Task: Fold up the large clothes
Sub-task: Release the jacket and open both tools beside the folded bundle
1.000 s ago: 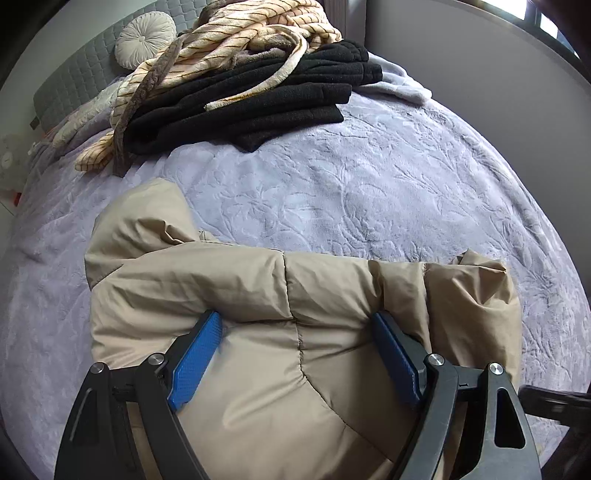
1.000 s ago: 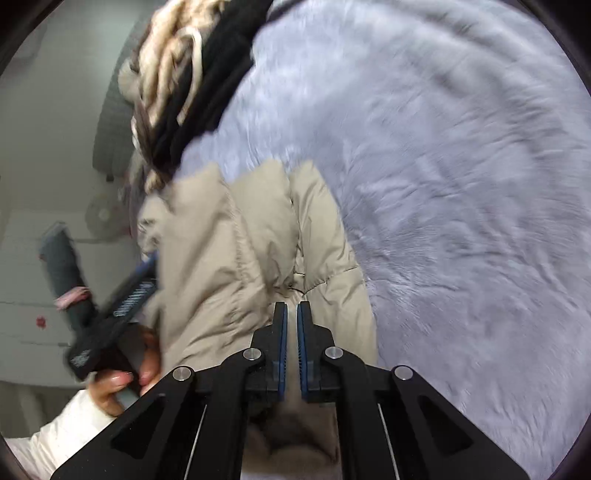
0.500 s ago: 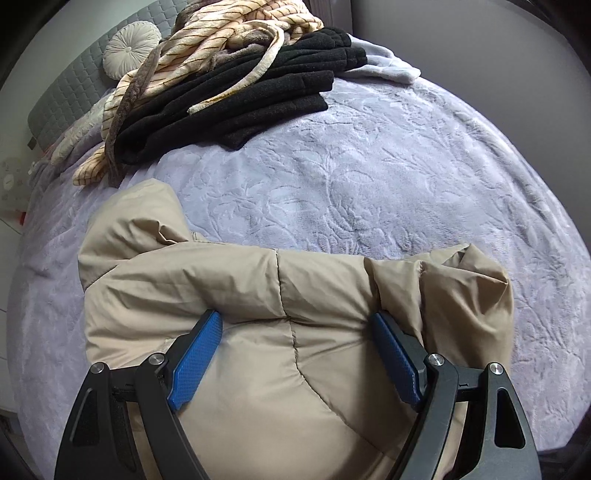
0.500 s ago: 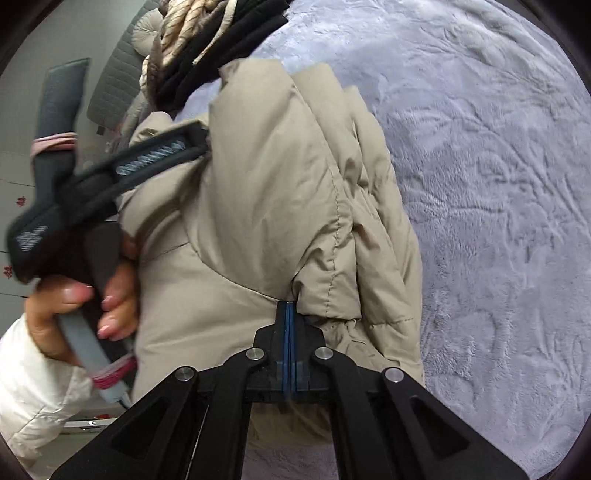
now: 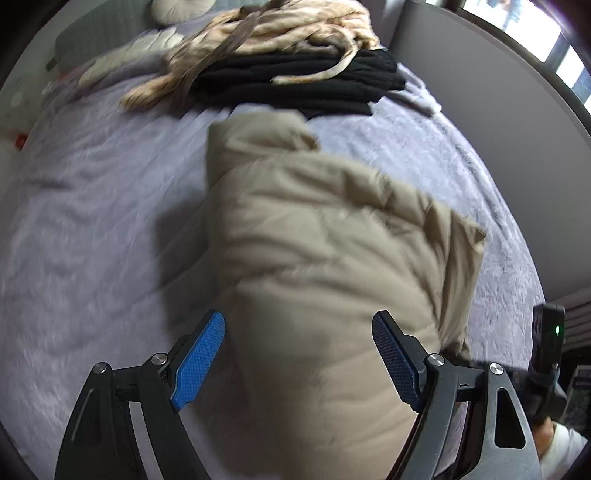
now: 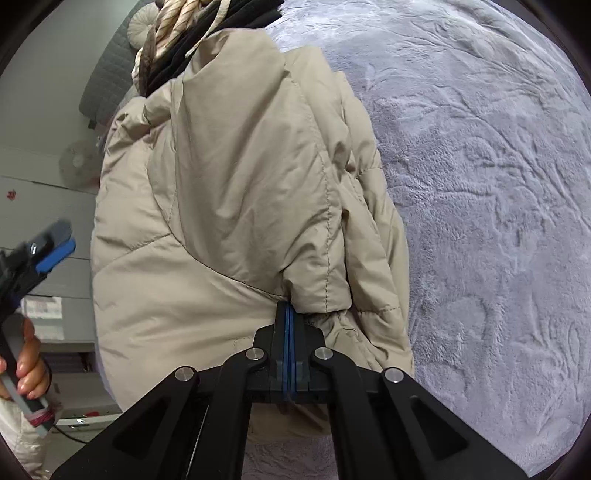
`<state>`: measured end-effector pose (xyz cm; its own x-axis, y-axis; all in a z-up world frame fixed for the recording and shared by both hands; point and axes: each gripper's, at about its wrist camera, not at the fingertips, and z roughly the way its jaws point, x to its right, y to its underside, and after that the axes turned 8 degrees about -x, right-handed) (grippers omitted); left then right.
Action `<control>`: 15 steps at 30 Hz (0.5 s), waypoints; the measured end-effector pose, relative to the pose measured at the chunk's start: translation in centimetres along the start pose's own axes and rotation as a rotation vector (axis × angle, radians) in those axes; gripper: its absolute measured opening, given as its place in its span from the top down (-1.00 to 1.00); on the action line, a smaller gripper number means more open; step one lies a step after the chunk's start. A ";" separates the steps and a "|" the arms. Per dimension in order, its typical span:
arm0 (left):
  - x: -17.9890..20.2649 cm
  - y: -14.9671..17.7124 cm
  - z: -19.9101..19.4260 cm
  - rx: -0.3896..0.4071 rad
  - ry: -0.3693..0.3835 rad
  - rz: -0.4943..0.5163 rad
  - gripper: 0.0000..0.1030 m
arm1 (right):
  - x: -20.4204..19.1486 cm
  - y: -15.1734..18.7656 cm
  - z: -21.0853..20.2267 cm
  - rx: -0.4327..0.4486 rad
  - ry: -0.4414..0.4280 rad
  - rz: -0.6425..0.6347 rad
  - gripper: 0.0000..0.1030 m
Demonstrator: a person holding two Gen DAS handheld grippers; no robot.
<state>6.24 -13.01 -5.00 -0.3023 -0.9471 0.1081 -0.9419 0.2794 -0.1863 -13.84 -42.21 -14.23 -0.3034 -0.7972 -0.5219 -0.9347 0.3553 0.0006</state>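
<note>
Nearest the lens, the right gripper (image 6: 289,321) is pinching a fold of the beige puffer jacket (image 6: 236,206), its blue pads pressed together on the fabric. The left gripper (image 5: 299,354) is hanging with its fingers spread wide apart, gripping nothing, the jacket's bulk lying between and beyond them. The jacket is sitting bunched on the lavender embossed bedspread (image 6: 480,184), which is stretching away on every side. Farther back, a black garment (image 5: 310,88) is lying folded beneath a cream striped garment (image 5: 280,33). A round cushion (image 6: 142,22) is resting against the grey quilted headboard (image 6: 107,77).
</note>
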 end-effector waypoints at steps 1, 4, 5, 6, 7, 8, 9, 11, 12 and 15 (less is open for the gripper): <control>-0.6 0.6 0.2 -0.012 -0.002 -0.012 -0.61 | 0.1 -0.1 0.2 -0.002 0.000 0.002 1.00; -2.3 2.3 1.1 -0.049 0.005 -0.047 -0.61 | 0.4 -0.2 0.1 -0.010 -0.008 0.040 1.00; -2.7 2.5 1.5 -0.059 0.012 -0.055 -0.61 | 0.5 -0.1 -0.3 -0.015 -0.011 0.059 1.00; -3.0 2.7 1.8 -0.070 0.017 -0.061 -0.61 | 0.4 -0.1 -0.6 -0.018 -0.011 0.074 1.00; -3.4 3.0 2.2 -0.081 0.026 -0.067 -0.61 | 0.3 -0.1 -1.1 -0.021 -0.010 0.091 1.00; -3.6 3.2 2.4 -0.086 0.032 -0.069 -0.61 | 0.1 0.1 -1.5 -0.025 -0.011 0.099 1.00; -3.8 3.3 2.5 -0.088 0.035 -0.072 -0.61 | -0.2 0.0 -1.8 -0.026 -0.005 0.099 0.94; -4.3 3.5 2.4 -0.088 0.044 -0.080 -0.62 | -1.1 0.2 -2.7 -0.027 0.030 0.080 0.93; -4.6 3.6 2.5 -0.090 0.048 -0.084 -0.61 | -1.7 0.4 -3.2 -0.024 0.051 0.066 0.93; -5.2 3.4 2.5 -0.098 0.057 -0.095 -0.62 | -3.2 0.3 -4.4 -0.009 0.096 0.023 0.83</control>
<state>5.00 -7.53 -8.60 -0.2167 -0.9602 0.1762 -0.9755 0.2061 -0.0766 -14.00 -41.68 -8.78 -0.3408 -0.8320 -0.4377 -0.9288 0.3700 0.0198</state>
